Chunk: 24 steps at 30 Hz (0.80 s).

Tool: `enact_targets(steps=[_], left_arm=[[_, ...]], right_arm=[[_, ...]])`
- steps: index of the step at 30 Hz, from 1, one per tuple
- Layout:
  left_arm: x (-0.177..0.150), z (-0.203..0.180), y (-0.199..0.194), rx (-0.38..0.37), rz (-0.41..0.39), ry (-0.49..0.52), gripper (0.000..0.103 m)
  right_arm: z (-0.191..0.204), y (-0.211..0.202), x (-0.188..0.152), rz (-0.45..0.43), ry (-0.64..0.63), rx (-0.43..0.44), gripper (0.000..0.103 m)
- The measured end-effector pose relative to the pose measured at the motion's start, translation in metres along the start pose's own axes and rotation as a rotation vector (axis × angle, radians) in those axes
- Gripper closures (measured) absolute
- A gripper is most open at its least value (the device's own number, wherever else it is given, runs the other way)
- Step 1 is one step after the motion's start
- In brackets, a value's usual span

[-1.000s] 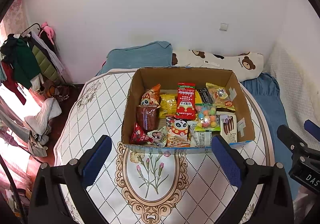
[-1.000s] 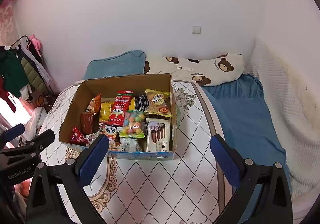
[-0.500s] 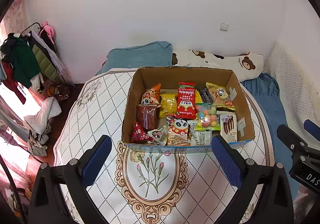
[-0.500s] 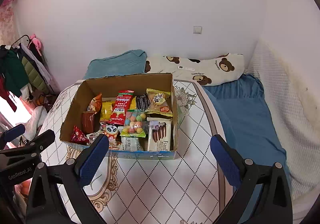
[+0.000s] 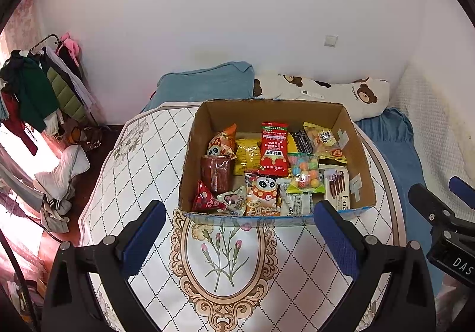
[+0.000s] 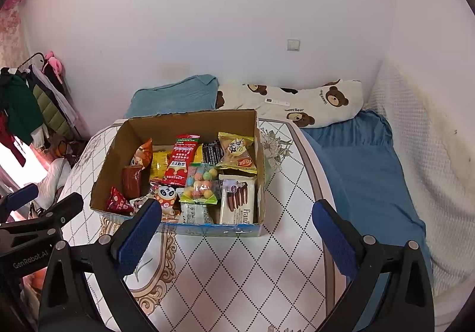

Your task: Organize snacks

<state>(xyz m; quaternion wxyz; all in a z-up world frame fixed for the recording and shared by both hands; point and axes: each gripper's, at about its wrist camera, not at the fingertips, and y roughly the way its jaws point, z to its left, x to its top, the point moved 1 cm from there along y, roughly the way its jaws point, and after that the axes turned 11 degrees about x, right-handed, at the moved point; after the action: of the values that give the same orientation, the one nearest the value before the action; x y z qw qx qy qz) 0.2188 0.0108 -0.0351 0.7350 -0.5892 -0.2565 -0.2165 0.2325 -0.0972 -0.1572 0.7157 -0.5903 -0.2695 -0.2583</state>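
Observation:
An open cardboard box (image 5: 360, 160) sits on the patterned round table (image 5: 139, 163) and holds several snack packets, among them a tall red packet (image 5: 274, 148), a bag of coloured balls (image 5: 304, 174) and a white chocolate-stick box (image 5: 337, 188). The box also shows in the right wrist view (image 6: 111, 151), with the red packet (image 6: 181, 161). My left gripper (image 5: 236, 238) is open and empty above the table, in front of the box. My right gripper (image 6: 236, 235) is open and empty, in front of the box's right corner.
A bed with a blue sheet (image 6: 365, 171), a blue pillow (image 5: 204, 84) and a bear-print pillow (image 6: 299, 102) lies behind and right of the table. A clothes rack (image 5: 35, 88) stands at the far left. The table edge (image 6: 317, 166) runs close to the bed.
The right wrist view has shifted slightly, so the box sits a little further right in it. The left wrist view is nearly unchanged. Both grippers stay open.

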Motion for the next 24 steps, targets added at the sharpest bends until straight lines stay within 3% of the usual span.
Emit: enact_targets(steps=[24], left_arm=[[0.002,-0.0008,-0.006,-0.009,-0.011,0.003,0.001]], right_arm=[[-0.0017,-0.0082,-0.0008,-0.011,0.012,-0.002,0.0]])
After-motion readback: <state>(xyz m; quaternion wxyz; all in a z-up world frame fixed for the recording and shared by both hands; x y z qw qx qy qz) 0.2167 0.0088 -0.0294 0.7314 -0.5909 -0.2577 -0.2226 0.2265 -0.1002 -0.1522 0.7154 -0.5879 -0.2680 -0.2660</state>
